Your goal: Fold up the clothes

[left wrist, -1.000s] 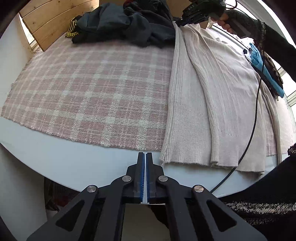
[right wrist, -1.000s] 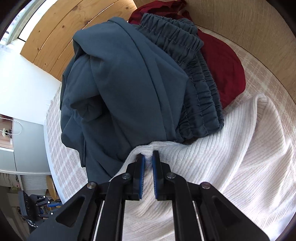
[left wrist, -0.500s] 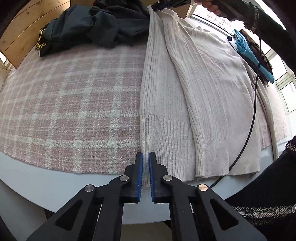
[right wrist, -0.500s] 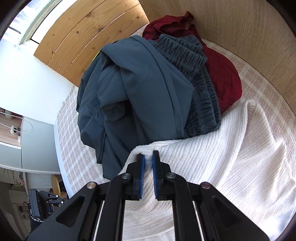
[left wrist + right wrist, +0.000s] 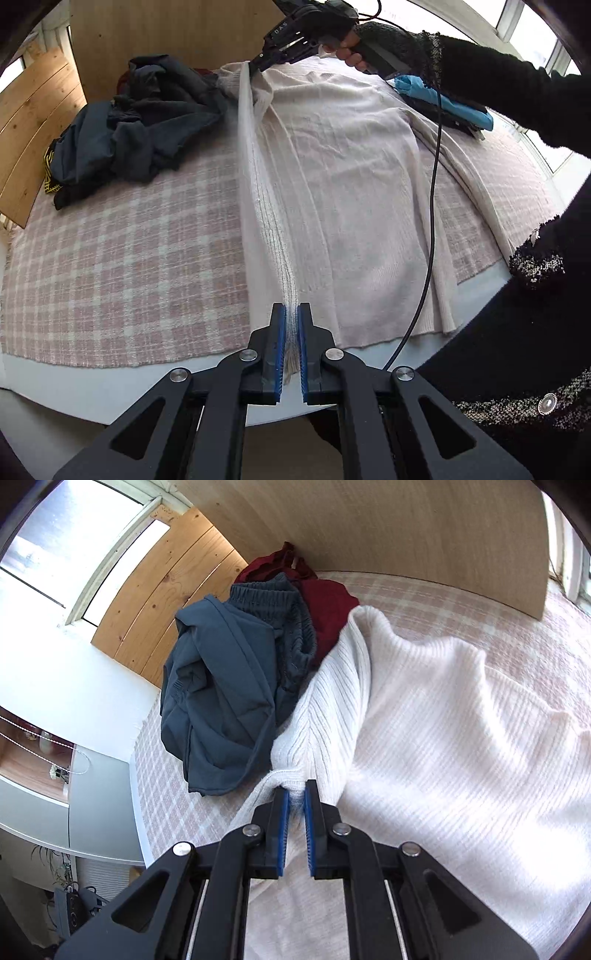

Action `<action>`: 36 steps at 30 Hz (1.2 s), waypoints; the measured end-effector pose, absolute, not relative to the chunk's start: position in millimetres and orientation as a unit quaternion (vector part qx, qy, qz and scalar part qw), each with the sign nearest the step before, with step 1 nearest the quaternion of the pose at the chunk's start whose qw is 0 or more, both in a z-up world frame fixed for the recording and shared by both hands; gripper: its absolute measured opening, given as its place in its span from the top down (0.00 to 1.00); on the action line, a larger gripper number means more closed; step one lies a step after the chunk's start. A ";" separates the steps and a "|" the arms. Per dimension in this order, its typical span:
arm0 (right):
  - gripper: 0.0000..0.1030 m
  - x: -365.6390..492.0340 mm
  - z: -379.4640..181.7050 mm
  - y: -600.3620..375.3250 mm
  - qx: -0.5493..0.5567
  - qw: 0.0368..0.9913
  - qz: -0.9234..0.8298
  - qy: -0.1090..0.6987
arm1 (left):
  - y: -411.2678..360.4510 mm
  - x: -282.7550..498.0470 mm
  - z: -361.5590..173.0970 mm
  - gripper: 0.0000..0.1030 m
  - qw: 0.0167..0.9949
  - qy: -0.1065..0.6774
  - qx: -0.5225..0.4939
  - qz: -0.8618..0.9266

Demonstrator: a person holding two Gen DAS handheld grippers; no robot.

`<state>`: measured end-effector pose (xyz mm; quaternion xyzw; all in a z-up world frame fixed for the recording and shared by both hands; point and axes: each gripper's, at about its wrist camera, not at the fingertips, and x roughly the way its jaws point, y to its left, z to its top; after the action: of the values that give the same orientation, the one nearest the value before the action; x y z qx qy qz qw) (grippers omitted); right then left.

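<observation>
Pink-and-white checked cloth [image 5: 122, 266] covers a white table [image 5: 122, 391] backed by wooden boards. On it lies a cream ribbed sweater [image 5: 351, 192], its left edge pulled taut into a raised ridge. The left gripper [image 5: 290, 314] pinches that edge at the near hem; the right gripper [image 5: 293, 799] is clamped on its far end. Only the left view shows a blue folded item [image 5: 447, 103] far right; the right view reveals a maroon garment [image 5: 325, 602] behind the dark blue-grey clothes [image 5: 221, 686]. Bare cloth lies open at left.

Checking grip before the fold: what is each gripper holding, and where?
Both hold the cream sweater: left gripper at its near hem edge, right gripper at its far edge.
</observation>
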<state>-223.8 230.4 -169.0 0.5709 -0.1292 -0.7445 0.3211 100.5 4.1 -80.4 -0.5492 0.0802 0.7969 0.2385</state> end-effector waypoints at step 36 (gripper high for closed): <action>0.92 -341.5 -115.5 200.2 0.448 0.304 -0.821 0.181 | 18.0 48.6 -145.0 0.52 0.219 0.063 -0.602 0.766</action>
<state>-341.5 200.2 -115.5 0.4481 0.1812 -0.8208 0.3043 48.6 18.0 -145.0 -0.6016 0.0626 0.7657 0.2189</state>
